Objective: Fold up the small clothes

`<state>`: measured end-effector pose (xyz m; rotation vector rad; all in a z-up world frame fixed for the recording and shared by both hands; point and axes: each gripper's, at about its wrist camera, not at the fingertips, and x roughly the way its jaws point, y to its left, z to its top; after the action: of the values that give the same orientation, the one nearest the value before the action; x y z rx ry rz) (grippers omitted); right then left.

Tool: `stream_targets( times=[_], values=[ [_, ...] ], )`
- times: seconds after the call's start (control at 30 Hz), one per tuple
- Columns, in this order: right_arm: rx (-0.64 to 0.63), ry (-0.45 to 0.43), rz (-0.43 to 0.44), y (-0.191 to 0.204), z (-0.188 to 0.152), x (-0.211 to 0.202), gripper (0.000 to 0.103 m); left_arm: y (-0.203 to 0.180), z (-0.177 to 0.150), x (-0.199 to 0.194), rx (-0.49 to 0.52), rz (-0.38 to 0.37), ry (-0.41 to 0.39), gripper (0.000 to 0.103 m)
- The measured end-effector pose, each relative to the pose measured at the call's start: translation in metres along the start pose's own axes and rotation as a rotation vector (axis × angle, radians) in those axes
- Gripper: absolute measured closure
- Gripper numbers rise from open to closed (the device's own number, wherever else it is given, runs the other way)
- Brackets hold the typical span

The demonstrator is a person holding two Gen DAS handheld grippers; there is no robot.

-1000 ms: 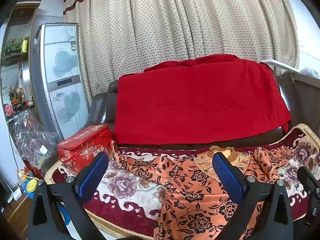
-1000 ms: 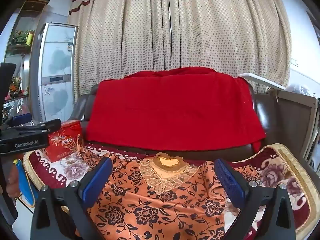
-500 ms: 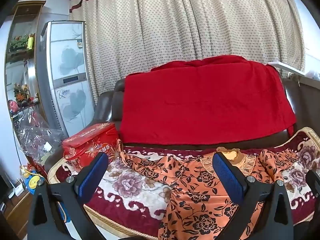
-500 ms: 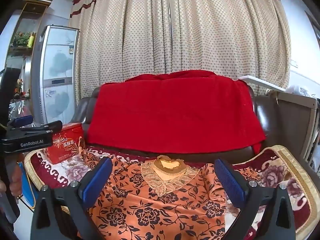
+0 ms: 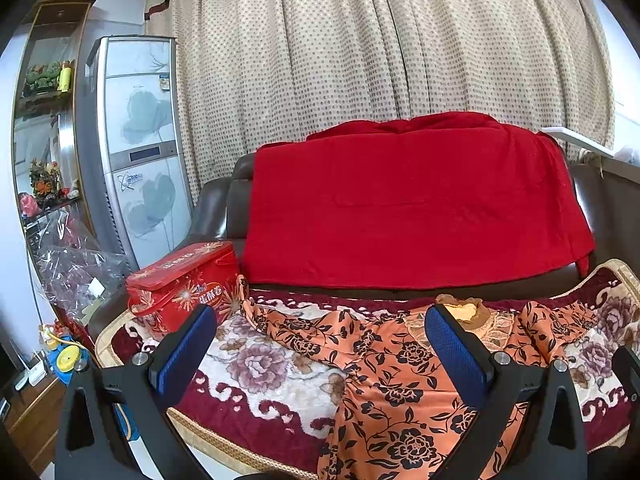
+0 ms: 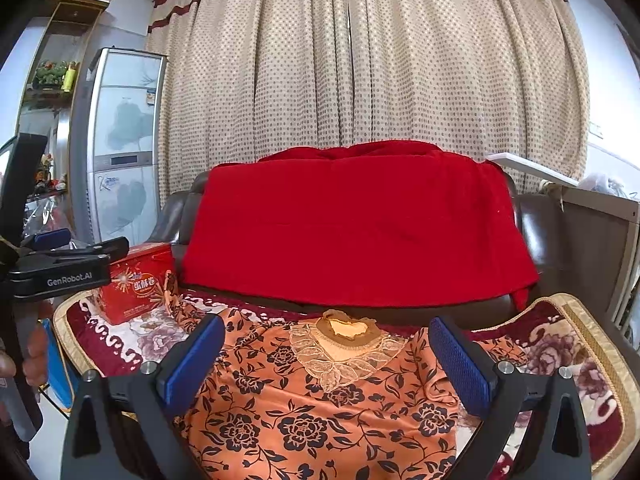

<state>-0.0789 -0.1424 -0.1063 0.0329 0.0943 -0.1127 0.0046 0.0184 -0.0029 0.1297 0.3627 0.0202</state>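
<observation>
Both tongs are drifting back and up from the orange floral top [image 6: 320,408], which is lying spread, collar toward the backrest, on the flowered blanket [image 5: 256,368] covering the sofa seat; folding is not yet starting. The left tongs [image 5: 320,354] and right tongs [image 6: 326,360] are hovering level, spread wide, pinching nothing

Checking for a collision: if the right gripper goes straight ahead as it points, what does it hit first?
Probably the orange floral garment spread on the seat; the open right gripper holds nothing. Depth is unclear.
</observation>
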Motion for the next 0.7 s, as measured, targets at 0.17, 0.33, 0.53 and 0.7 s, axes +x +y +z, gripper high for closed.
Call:
stream_targets(
  times=[0.17,0.33,0.53,0.7],
  values=[
    [0.0,0.001,0.0,-0.0001,-0.001,0.0009,0.0,-0.0009,-0.0015,0.0011,0.002,-0.006,0.009,0.0],
    [0.001,0.003,-0.002,0.0003,-0.0022,0.002,0.0,-0.0011,-0.0023,0.0023,0.003,-0.005,0.014,0.0],
    [0.001,0.008,-0.001,0.0012,-0.0043,0.0041,0.0,0.0021,-0.0022,0.0056,-0.004,0.005,0.018,0.0],
    [0.006,0.018,0.007,0.0023,-0.0049,0.0079,0.0,0.0039,-0.0033,0.0096,-0.004,0.01,0.023,0.0]
  ],
)
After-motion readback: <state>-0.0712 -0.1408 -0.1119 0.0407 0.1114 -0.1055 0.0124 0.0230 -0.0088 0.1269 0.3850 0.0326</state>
